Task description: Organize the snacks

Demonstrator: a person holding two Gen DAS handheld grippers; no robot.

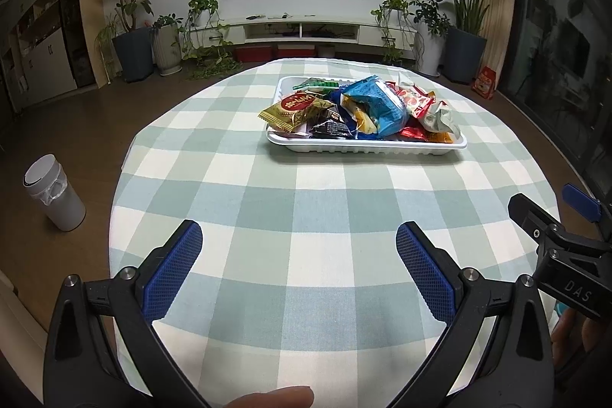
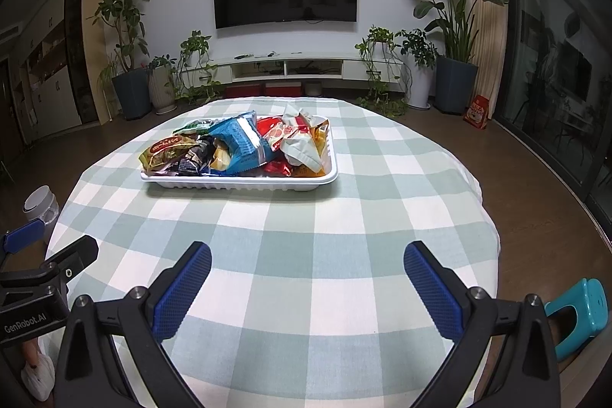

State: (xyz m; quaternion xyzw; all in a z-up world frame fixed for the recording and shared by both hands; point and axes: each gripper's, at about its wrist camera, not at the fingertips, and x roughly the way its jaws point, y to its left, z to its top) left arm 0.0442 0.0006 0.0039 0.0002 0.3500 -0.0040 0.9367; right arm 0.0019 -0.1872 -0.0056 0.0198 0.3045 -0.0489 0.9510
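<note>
A white tray (image 1: 367, 147) sits on the far half of the checked table, piled with several snack packets: a blue bag (image 1: 376, 102), a gold packet (image 1: 294, 109), red and white packets (image 1: 417, 102). It also shows in the right wrist view (image 2: 237, 181), with the blue bag (image 2: 241, 144) on top. My left gripper (image 1: 298, 239) is open and empty over the near table. My right gripper (image 2: 306, 260) is open and empty, also well short of the tray. The right gripper shows at the left view's right edge (image 1: 550, 220).
The round table has a green-and-white checked cloth (image 1: 306, 197). A white bin (image 1: 53, 192) stands on the floor at left. A teal stool (image 2: 577, 316) is at right. Potted plants, a TV and a low cabinet line the far wall.
</note>
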